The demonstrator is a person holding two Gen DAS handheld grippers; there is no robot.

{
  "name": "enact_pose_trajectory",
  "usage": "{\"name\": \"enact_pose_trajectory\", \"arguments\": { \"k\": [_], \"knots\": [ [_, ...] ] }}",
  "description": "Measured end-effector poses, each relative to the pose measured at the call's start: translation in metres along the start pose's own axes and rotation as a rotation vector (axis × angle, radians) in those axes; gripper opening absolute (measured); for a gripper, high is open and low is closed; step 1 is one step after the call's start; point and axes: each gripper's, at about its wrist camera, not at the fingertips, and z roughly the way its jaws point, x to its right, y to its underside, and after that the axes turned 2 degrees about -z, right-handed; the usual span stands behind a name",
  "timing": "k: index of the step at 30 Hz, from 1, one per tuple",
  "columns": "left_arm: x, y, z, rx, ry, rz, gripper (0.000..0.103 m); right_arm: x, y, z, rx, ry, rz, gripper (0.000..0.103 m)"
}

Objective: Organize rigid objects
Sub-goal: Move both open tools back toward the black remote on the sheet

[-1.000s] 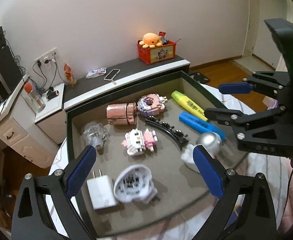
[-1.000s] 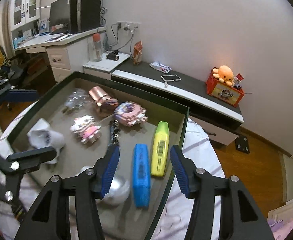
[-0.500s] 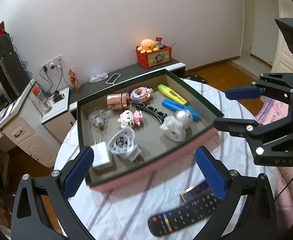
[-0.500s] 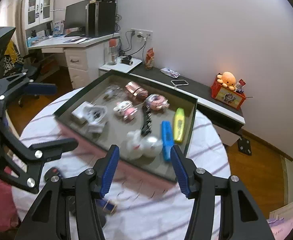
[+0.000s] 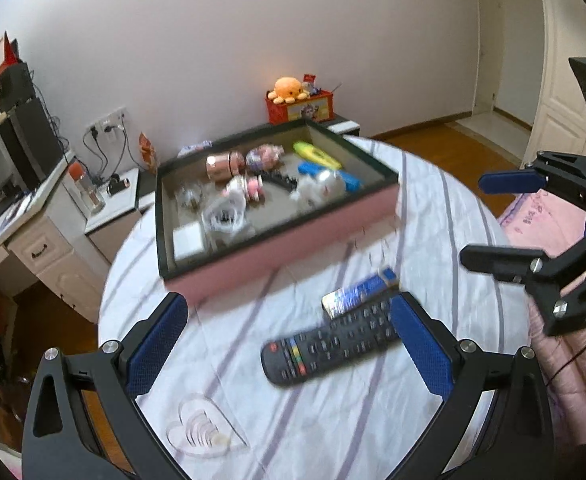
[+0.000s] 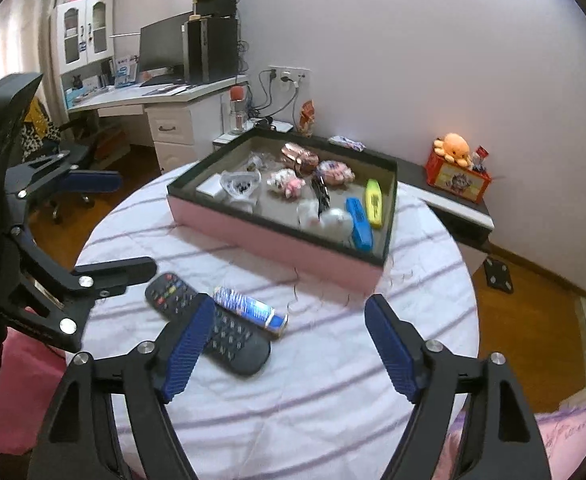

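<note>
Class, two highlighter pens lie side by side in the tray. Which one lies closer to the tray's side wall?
The yellow highlighter: it lies beside the tray's right-hand wall in the right wrist view, while the blue highlighter lies on its inner side, next to the white figure.

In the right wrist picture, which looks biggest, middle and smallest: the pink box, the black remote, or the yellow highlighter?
1. Pink box, clearly the biggest.
2. Black remote; it lies nearer the camera, which helps it look big.
3. Yellow highlighter, smallest, lying farther away inside the box.

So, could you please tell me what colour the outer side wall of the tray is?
Pink, under a dark rim; the tray wall shows best in the right wrist view.
</note>
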Motion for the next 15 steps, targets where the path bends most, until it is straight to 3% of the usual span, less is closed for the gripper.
{"name": "enact_pose_trajectory", "arguments": {
  "k": [8, 15],
  "knots": [
    [-0.001, 0.049, 0.027, -0.107, -0.002, -0.023, 0.103, 0.008, 0.052, 0.026, -0.088, -0.039, 0.108, 0.079],
    [-0.009, 0.072, 0.029, -0.117, -0.009, -0.106, 0.103, 0.022, 0.074, 0.046, -0.118, -0.050, 0.200, 0.079]
  ]
}}
